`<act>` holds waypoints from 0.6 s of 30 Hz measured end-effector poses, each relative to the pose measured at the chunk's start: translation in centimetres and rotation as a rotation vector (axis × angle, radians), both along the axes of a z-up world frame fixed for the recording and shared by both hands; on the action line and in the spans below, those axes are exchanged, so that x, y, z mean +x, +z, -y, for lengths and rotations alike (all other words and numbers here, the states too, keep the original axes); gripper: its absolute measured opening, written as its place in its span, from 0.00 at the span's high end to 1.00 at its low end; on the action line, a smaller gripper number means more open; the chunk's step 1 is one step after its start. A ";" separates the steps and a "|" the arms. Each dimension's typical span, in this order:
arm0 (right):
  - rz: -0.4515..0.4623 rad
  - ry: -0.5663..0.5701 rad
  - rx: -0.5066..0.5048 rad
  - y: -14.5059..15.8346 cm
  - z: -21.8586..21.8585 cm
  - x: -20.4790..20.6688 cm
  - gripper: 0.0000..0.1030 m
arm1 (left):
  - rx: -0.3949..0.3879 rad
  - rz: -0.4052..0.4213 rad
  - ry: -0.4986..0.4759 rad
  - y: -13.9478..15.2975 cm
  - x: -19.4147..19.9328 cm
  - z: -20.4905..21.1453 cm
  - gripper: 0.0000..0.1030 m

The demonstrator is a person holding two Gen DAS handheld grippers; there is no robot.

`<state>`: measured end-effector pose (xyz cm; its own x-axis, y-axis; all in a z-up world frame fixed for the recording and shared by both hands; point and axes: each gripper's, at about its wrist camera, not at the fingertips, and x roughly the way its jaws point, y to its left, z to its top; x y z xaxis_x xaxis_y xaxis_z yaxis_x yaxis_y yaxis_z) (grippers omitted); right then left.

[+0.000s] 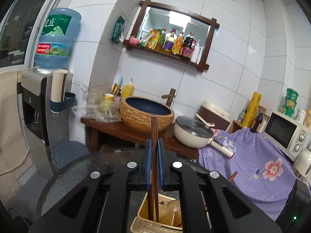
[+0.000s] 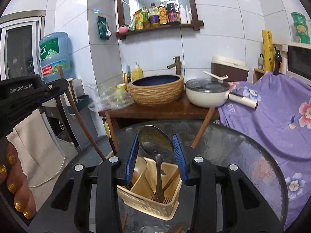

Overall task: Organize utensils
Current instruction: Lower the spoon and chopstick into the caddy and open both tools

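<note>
Right now my left tool (image 1: 155, 145) is clamped on a pair of dark wooden chopsticks (image 1: 154, 136), the blue pads pressed against them from both sides. The chopsticks stand nearly upright, their square tops above the pads and their lower ends down inside the beige plastic utensil caddy (image 1: 144, 224) directly beneath. From the left wrist view I can see a divider inside the caddy and a pale rounded piece beside the chopsticks, though I cannot tell what it is from there.

My right tool (image 2: 156, 155) is spread open, its fingers apart and gripping nothing; it hangs over the same caddy (image 2: 149, 203). That view shows the contents better: a large metal spoon (image 2: 155, 145) stands in the front compartment, handle down and bowl up, its surface dull and tarnished. Just beside it on the left leans a beige plastic spoon (image 2: 142, 169), and a brown chopstick (image 2: 172, 179) lies slanted in the right part of the caddy. The caddy has a slotted lower wall and sits on the round dark glass worktop (image 2: 243, 155). A further chopstick (image 2: 204, 126) rises at a tilt at the worktop's far rim, and another lies at its near edge, partly hidden.

In the right wrist view the left tool enters from the left edge with its chopsticks (image 2: 77, 112) angling down toward the caddy.
</note>
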<state>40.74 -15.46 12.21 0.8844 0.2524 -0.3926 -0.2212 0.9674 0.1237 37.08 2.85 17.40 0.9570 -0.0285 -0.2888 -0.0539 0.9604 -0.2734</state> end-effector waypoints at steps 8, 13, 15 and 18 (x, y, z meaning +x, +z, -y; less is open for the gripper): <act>-0.037 0.006 -0.026 -3.7 -0.3 -0.3 0.64 | 0.030 -0.070 -0.035 -3.5 0.7 0.6 0.94; -0.047 0.007 -0.049 -5.0 -0.6 -0.6 0.64 | 0.042 -0.108 -0.053 -5.3 0.9 0.9 0.94; -0.050 0.006 -0.062 -5.5 -0.7 -0.5 0.64 | 0.050 -0.126 -0.068 -5.9 1.0 1.1 0.94; -0.044 0.002 -0.072 -5.7 -0.7 -0.6 0.64 | 0.054 -0.145 -0.076 -6.6 1.3 1.2 0.94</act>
